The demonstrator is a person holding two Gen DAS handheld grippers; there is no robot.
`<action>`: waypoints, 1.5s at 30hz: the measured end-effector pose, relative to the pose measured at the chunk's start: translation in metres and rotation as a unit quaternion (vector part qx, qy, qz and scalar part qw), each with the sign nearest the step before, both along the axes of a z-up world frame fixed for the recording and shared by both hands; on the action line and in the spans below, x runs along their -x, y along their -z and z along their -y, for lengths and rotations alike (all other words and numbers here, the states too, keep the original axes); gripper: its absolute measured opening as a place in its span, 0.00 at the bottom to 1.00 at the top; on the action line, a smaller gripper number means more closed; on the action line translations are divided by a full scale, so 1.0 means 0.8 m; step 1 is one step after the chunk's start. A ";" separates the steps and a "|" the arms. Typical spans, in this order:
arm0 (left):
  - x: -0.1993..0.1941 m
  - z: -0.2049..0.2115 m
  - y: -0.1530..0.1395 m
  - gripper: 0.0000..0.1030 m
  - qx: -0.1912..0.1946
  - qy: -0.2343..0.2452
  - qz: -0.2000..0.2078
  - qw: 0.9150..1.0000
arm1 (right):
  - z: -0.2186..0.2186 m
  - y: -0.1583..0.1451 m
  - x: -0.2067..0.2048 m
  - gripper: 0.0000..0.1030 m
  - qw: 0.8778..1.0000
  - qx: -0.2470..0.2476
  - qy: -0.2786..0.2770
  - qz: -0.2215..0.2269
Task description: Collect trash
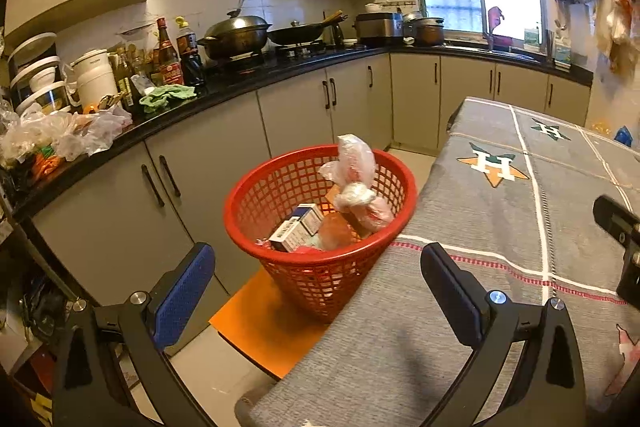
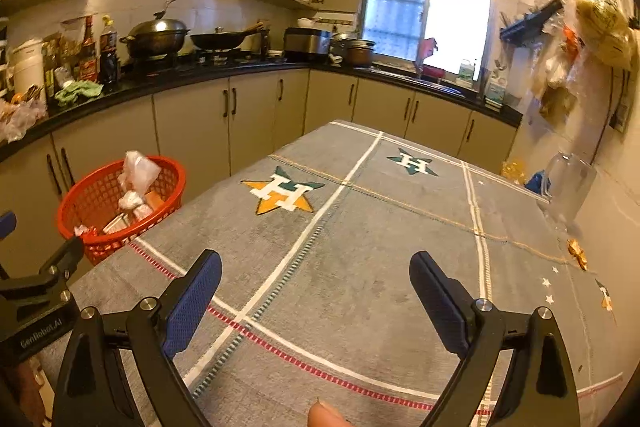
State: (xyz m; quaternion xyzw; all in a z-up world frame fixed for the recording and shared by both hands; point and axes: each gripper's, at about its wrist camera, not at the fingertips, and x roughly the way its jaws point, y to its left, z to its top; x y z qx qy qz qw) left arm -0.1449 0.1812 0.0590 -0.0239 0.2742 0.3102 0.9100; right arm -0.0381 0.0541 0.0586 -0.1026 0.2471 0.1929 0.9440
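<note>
Now both tools, left tool and right tool, gape wide beside the filled red basket.

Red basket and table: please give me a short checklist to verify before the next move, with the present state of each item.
1. Left gripper open and holding nothing: ok.
2. Right gripper open and holding nothing: ok.
3. Red basket upright beside the tablecloth edge, on the orange stool: ok.
4. Basket has room left; the box and plastic bag fill it partly: ok.
5. Table free of trash: not ok; a small orange wrapper lies near the wall.
6. Whether the clear jug is trash: cannot tell.
</note>
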 end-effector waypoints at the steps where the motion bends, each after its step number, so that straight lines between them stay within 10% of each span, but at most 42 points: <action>1: -0.002 0.002 0.000 0.99 0.000 0.002 0.001 1.000 | 0.003 -0.001 -0.002 0.94 1.000 -0.004 0.004 -0.002; 45: 0.005 0.021 -0.006 0.99 -0.006 0.012 0.011 1.000 | 0.019 0.001 0.028 0.94 1.000 0.016 0.010 0.021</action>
